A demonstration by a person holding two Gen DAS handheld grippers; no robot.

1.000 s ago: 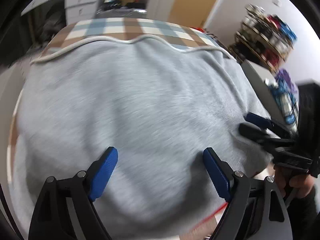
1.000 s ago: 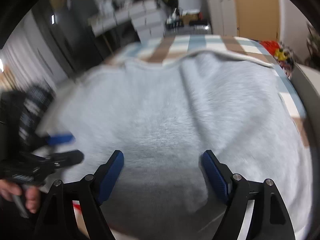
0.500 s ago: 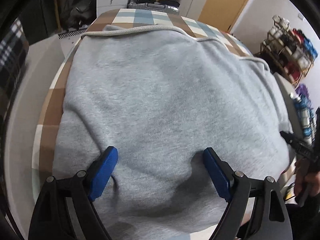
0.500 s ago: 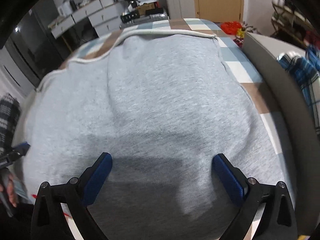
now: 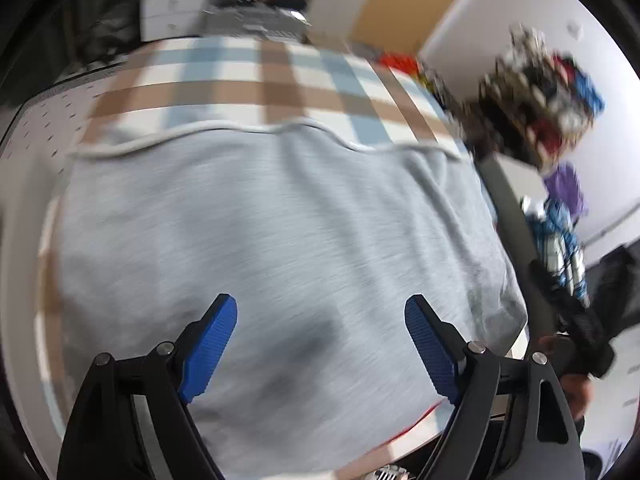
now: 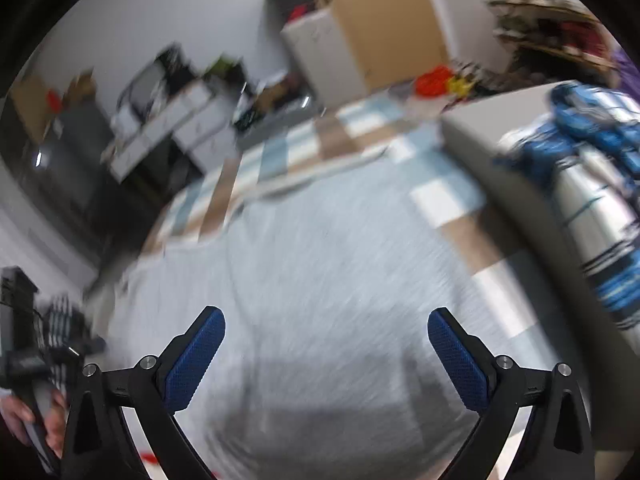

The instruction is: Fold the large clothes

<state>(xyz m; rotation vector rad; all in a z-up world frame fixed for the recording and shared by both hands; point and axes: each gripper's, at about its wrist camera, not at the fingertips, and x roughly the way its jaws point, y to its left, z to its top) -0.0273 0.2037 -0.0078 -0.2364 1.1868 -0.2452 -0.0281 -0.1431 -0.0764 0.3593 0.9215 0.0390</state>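
A large light grey garment (image 5: 260, 240) lies spread flat on a table with a brown, blue and white checked cloth (image 5: 256, 80); its white-piped far edge runs across the cloth. It also shows in the right wrist view (image 6: 320, 280). My left gripper (image 5: 320, 328) is open and empty, above the garment's near part. My right gripper (image 6: 326, 344) is open and empty, above the garment's near part too. Both views are motion-blurred. The right gripper's body shows at the right edge of the left wrist view (image 5: 576, 320); the left gripper's body is at the far left of the right wrist view (image 6: 32, 360).
A grey ledge with folded blue, white and black striped clothes (image 6: 592, 200) borders the table on the right. A cluttered shelf (image 5: 536, 96) stands at the far right. White drawer units (image 6: 160, 132) and a tall cabinet (image 6: 320, 52) are behind the table.
Both grippers have lifted and tilted up away from the garment. More of the room and the far checked cloth shows now. Both stay open and empty.
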